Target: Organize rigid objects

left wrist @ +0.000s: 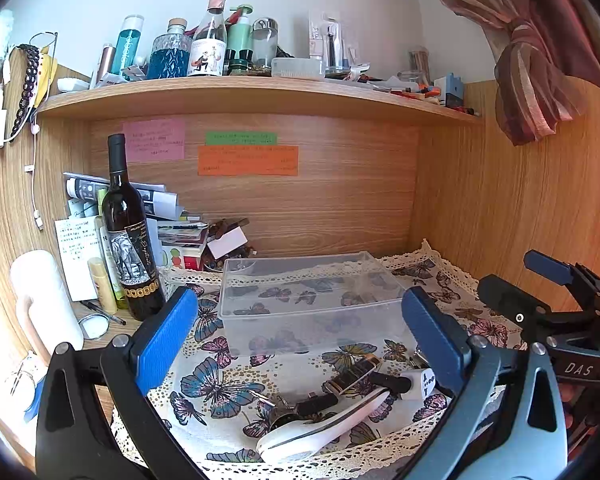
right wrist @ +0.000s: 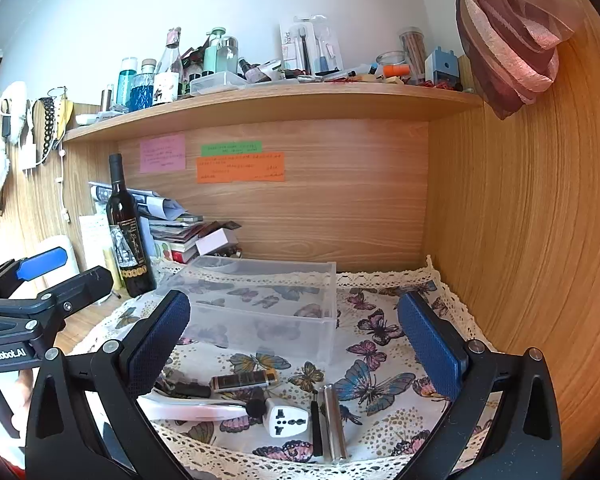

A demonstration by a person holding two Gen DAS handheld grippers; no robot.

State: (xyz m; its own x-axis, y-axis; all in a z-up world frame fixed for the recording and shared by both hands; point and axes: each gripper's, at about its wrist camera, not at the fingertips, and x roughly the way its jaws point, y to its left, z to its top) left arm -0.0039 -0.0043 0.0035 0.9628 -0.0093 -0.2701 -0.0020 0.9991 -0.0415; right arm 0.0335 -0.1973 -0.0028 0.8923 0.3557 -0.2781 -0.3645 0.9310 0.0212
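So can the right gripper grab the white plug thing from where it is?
Probably yes. The right gripper is open, and the white plug adapter lies on the butterfly cloth just below and ahead of it, nothing on top. A silver bar lies close beside it, so aim carefully.

Clear box [left wrist: 312, 300] — left gripper [left wrist: 300, 332] agape

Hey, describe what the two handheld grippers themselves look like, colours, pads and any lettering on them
Both are black-framed two-finger tools with silver pivot bolts. The left gripper has bright blue ribbed pads and grey-blue outer arms; seen from the right wrist, its body reads GenRobot.AI. The right gripper has darker blue textured pads; its body shows "DAS" in the left view.
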